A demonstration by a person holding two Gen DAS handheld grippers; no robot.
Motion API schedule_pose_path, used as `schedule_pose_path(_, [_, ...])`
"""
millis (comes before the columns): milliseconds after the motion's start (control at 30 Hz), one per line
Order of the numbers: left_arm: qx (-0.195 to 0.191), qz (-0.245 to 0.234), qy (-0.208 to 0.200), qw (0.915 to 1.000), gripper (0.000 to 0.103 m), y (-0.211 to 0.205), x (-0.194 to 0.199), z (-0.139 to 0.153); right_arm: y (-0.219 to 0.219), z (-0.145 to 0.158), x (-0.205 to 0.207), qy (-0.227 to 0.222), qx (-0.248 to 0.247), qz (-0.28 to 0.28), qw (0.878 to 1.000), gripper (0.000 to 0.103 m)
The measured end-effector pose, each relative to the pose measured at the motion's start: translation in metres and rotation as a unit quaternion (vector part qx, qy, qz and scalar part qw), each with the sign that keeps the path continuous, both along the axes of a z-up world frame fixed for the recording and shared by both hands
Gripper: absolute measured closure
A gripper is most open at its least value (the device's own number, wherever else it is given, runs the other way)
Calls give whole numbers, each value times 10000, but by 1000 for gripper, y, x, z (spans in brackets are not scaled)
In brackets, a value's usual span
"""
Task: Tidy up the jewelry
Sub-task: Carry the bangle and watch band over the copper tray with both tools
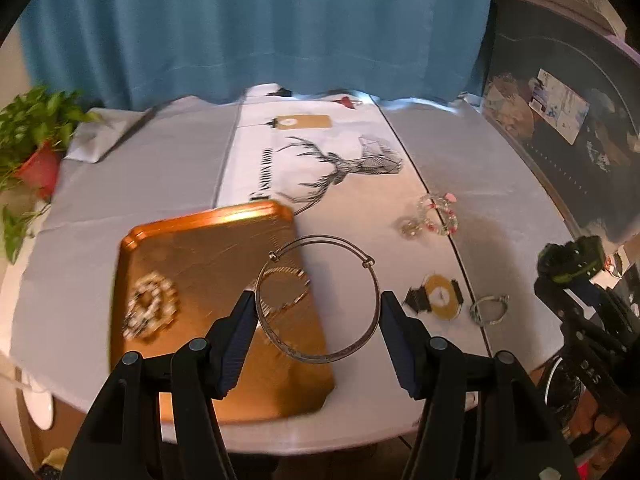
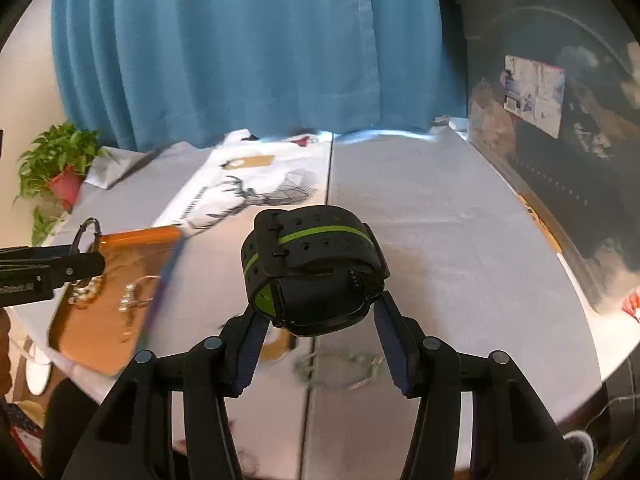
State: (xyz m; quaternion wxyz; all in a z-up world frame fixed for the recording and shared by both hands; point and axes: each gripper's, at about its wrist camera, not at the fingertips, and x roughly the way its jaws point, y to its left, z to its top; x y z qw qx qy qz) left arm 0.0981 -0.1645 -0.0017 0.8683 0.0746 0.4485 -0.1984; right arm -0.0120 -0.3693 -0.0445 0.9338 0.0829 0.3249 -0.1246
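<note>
My left gripper (image 1: pixel 318 304) is shut on a thin silver bangle (image 1: pixel 320 356), held by its sides above the right edge of the copper tray (image 1: pixel 192 240). The tray holds a pearl bracelet (image 1: pixel 151 310) and a chain piece (image 1: pixel 286 274). My right gripper (image 2: pixel 318 316) is shut on a black watch with a green stripe (image 2: pixel 314 268), lifted above the table; it also shows in the left wrist view (image 1: pixel 570 260). On the table lie a gold watch (image 1: pixel 438 296), a small silver bracelet (image 1: pixel 488 310) and a beaded bracelet (image 1: pixel 438 216).
The round table has a grey cloth (image 1: pixel 140 184) and a white runner with a deer print (image 1: pixel 344 168). A potted plant (image 1: pixel 38 140) stands at the far left edge. A blue curtain (image 1: pixel 256 28) hangs behind. A dark cabinet (image 2: pixel 560 160) stands on the right.
</note>
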Motion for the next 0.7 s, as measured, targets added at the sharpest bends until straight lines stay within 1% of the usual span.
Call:
schedule_pose_path(167, [51, 39, -117, 9999, 46, 31, -29, 9, 38, 15, -34, -62, 96, 115, 9999, 49])
schedule_pose_path(367, [-61, 162, -136, 9998, 46, 82, -58, 16, 92, 19, -60, -27, 114, 408, 9991, 49])
schedule_pose_path(567, [-1, 408, -307, 9987, 46, 131, -69, 22, 141, 21, -64, 68, 56, 781, 9969, 49])
schedule_pose_path(700, [-87, 577, -316, 9978, 46, 155, -63, 23, 167, 22, -56, 121, -21, 996, 9950, 49])
